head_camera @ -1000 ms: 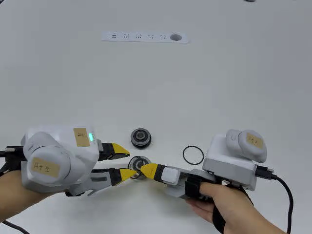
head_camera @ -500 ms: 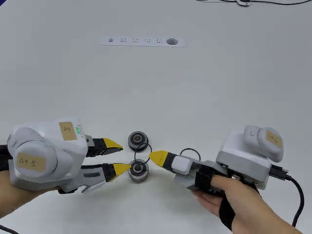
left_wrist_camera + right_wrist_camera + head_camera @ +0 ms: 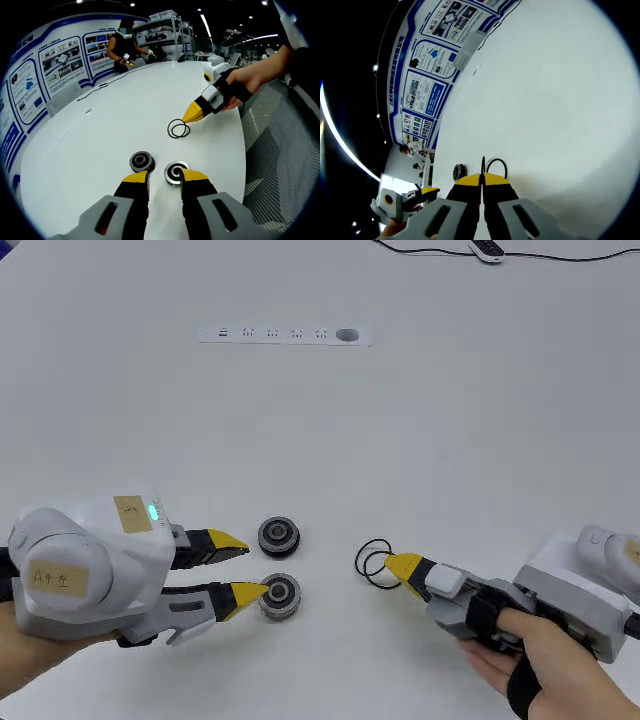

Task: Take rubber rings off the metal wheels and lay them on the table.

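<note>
The right gripper (image 3: 403,567) is pinching a thin black rubber ring (image 3: 372,562) between its closed yellow tips. The ring is looping out just ahead of them and is hanging low over the white table (image 3: 480,440). It looks doubled there, so another loose ring may be lying beneath it; I cannot separate the two.

The left gripper (image 3: 240,566) is holding its jaws spread. A small round metal wheel with a bare silvery rim (image 3: 279,596) is sitting right at its near tip, whether touching I cannot tell. A darker round wheel (image 3: 278,536) is sitting just beyond its far tip. Both wheels are well apart from the right gripper's tips.

Judging by this, the laying-down step is under way: the bare wheel seems stripped, and its ring is being delivered. The next move calls for parting the right jaws so the ring drops flat. The darker wheel probably still carries its ring, so the left gripper would steady it while the right tips hook the rubber.
</note>
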Demonstrator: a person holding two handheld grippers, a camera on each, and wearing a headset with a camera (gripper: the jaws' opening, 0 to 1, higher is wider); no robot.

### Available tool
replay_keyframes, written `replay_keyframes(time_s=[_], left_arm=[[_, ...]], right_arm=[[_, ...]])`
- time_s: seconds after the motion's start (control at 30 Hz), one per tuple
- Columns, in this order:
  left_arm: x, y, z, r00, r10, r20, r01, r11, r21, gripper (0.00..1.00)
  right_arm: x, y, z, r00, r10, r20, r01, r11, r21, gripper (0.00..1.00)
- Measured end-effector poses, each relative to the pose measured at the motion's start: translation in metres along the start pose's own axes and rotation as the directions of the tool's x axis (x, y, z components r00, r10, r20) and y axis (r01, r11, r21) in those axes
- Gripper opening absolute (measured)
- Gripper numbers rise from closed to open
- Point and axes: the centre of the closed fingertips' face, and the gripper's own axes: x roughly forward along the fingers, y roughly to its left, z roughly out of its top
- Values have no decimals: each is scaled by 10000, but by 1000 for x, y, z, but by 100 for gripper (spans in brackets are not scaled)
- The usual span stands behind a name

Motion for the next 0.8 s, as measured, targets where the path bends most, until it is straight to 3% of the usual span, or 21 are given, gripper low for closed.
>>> replay_keyframes(time_s=[0.17, 0.43, 0.8], left_arm=[[0, -2, 0, 10000, -35, -35, 35, 10000, -9, 25], [0, -2, 0, 10000, -36, -30, 36, 10000, -33, 24], [0, -2, 0, 10000, -33, 12, 33, 10000, -32, 24]], right_arm=[[-4, -10, -2, 9993, -365, 97, 363, 9993, 132, 2], [-7, -15, -2, 9981, -593, 164, 587, 9977, 346, 2], [-12, -20, -3, 9915, -1283, 211, 1287, 9915, -182, 7]])
